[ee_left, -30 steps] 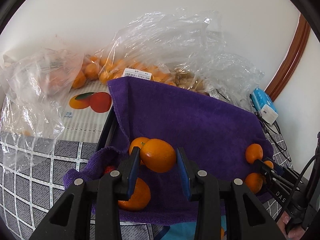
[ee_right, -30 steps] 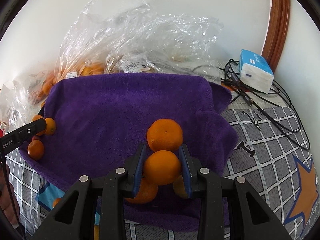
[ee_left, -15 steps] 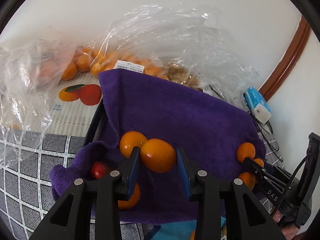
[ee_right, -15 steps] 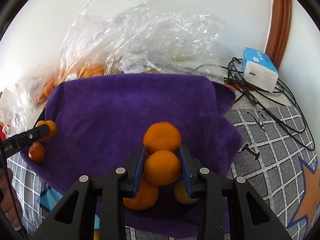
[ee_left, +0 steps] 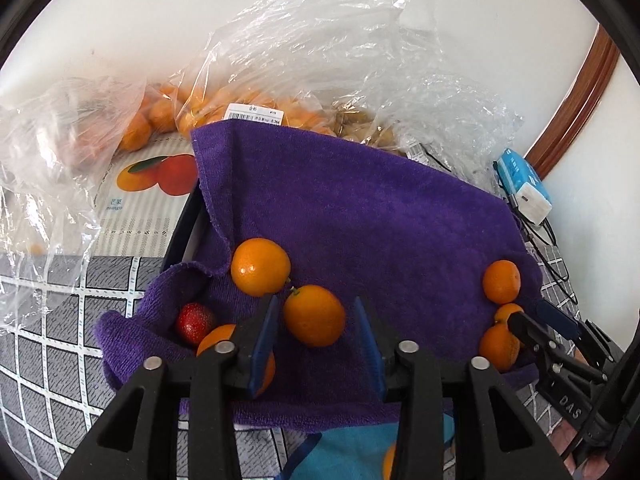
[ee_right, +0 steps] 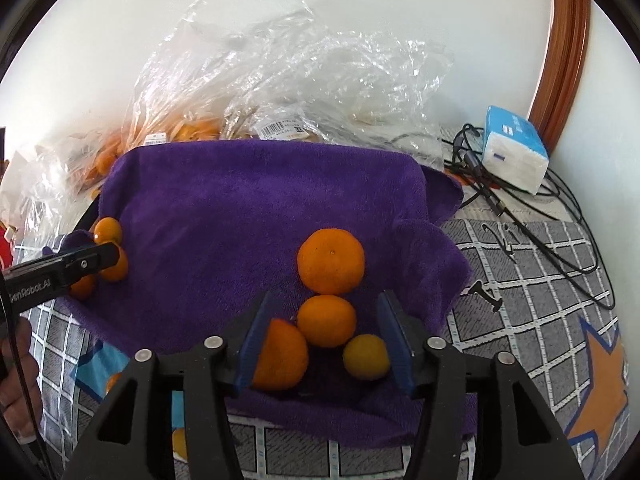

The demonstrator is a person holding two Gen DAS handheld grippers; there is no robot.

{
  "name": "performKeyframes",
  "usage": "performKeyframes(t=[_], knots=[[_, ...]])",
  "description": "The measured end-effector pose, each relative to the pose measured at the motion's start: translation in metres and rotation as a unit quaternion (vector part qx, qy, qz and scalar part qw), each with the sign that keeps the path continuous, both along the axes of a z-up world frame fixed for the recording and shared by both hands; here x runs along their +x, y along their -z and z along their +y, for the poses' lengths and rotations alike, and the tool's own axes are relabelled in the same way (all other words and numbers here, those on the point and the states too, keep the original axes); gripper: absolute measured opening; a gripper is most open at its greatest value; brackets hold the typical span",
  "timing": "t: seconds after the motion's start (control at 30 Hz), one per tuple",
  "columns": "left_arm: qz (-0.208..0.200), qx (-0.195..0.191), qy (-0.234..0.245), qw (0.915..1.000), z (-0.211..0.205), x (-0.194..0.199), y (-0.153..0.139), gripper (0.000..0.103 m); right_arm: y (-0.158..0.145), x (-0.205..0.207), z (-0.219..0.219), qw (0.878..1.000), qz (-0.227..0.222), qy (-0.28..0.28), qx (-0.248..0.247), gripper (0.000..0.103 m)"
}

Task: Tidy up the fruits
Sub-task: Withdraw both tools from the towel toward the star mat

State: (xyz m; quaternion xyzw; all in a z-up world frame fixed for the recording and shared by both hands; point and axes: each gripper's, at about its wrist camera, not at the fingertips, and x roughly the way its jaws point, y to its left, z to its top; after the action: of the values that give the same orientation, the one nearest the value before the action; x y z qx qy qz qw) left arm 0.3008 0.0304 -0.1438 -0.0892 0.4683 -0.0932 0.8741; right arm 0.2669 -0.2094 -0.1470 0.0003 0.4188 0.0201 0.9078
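Observation:
A purple towel (ee_left: 360, 216) (ee_right: 248, 208) covers a tray. My left gripper (ee_left: 316, 324) is open; an orange (ee_left: 314, 315) lies on the towel between its blue pads, touching neither. A second orange (ee_left: 260, 267), a strawberry (ee_left: 195, 323) and a half-hidden orange (ee_left: 218, 336) lie beside it. My right gripper (ee_right: 327, 334) is open around an orange (ee_right: 326, 321) on the towel. A bigger orange (ee_right: 331, 266) lies just beyond, one (ee_right: 280, 354) at the left pad and a yellowish one (ee_right: 366, 357) at the right pad.
Clear plastic bags (ee_left: 320, 60) of oranges stand behind the towel against the wall. A mango-print box (ee_left: 144, 196) is at the left. A blue tissue pack (ee_right: 514, 154) and black cables (ee_right: 520, 208) lie at the right on the grey checked cloth (ee_right: 540, 280).
Both grippers have opened and let go of their oranges, which now rest on the towel. Both have drawn back slightly.

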Motion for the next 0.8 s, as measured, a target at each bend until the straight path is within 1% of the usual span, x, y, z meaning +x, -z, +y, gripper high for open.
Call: performKeyframes(t=[0.03, 0.13, 0.27, 0.37, 0.5, 0.6, 0.8], knots=[[-0.004, 0.0, 0.0, 1.0, 0.001, -0.003, -0.004, 0.049, -0.003, -0.004, 0.002, 1.0, -0.002, -0.001, -0.006, 0.062], [-0.024, -0.002, 0.0, 0.9997, 0.005, -0.016, -0.018, 0.053, -0.012, -0.017, 0.006, 1.0, -0.014, 0.001, -0.019, 0.066], [-0.041, 0.002, -0.01, 0.9991, 0.014, -0.035, -0.031, 0.055, -0.023, -0.037, 0.01, 0.999, -0.028, 0.009, -0.016, 0.066], [-0.046, 0.001, -0.015, 0.9988, 0.022, -0.05, -0.036, 0.055, -0.027, -0.051, 0.01, 0.999, -0.035, 0.017, -0.013, 0.066], [-0.053, 0.013, -0.024, 0.9982, 0.033, -0.072, -0.036, 0.055, -0.024, -0.069, 0.012, 0.999, -0.028, 0.023, -0.002, 0.066], [-0.052, 0.022, -0.03, 0.9979, 0.042, -0.086, -0.033, 0.055, -0.016, -0.079, 0.016, 1.0, -0.017, 0.024, 0.004, 0.059], [-0.049, 0.027, -0.047, 0.9973, 0.061, -0.107, -0.024, 0.055, -0.005, -0.095, 0.027, 1.0, -0.005, 0.017, 0.004, 0.058]])
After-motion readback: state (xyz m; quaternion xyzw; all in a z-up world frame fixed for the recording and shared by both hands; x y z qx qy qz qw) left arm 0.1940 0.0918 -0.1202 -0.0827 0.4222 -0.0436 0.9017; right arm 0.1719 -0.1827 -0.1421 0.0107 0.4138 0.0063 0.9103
